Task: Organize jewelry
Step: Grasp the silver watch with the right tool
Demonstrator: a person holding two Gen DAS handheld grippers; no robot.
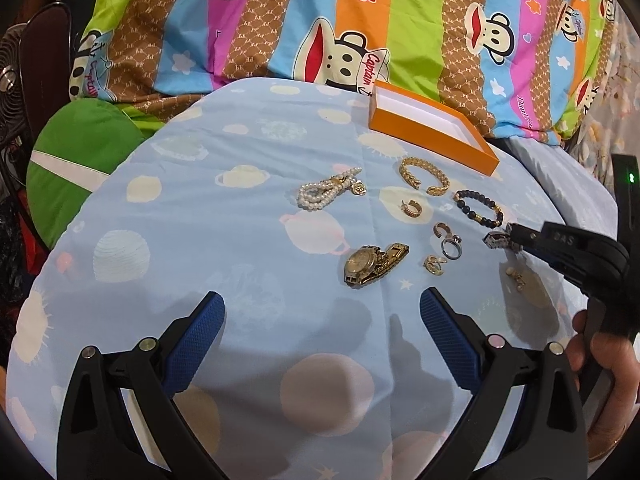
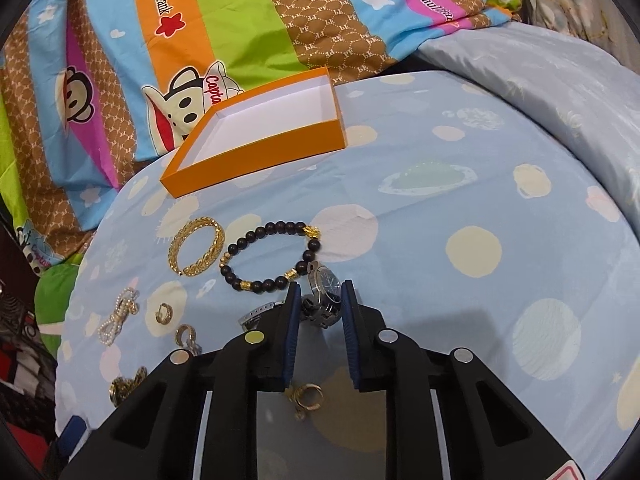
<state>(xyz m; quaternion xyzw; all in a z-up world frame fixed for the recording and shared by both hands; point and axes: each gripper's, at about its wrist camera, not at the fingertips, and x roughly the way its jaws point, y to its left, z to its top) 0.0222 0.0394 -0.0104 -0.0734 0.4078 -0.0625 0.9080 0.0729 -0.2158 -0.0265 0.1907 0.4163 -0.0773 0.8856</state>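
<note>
Orange box [image 2: 256,148] sat empty — nothing sorted yet. Right gripper [image 2: 320,304] had pinched the silver watch [image 2: 322,292] on the sheet [image 2: 440,220] beside the bead bracelet [image 2: 268,256]; left gripper [image 1: 320,320] hung wide — gold pieces untouched.

Your left gripper [image 1: 322,312] is a matte black moulded plastic frame with two fingers, each faced with a blue cross-hatched rubber pad [image 1: 202,332]. Each finger linkage carries two round silver pivot pins. Your right gripper [image 2: 320,300] has the same build. Its black housing bears embossed lettering and a small green indicator light [image 1: 631,177]. Your hand [image 1: 604,364] is bare.
</note>
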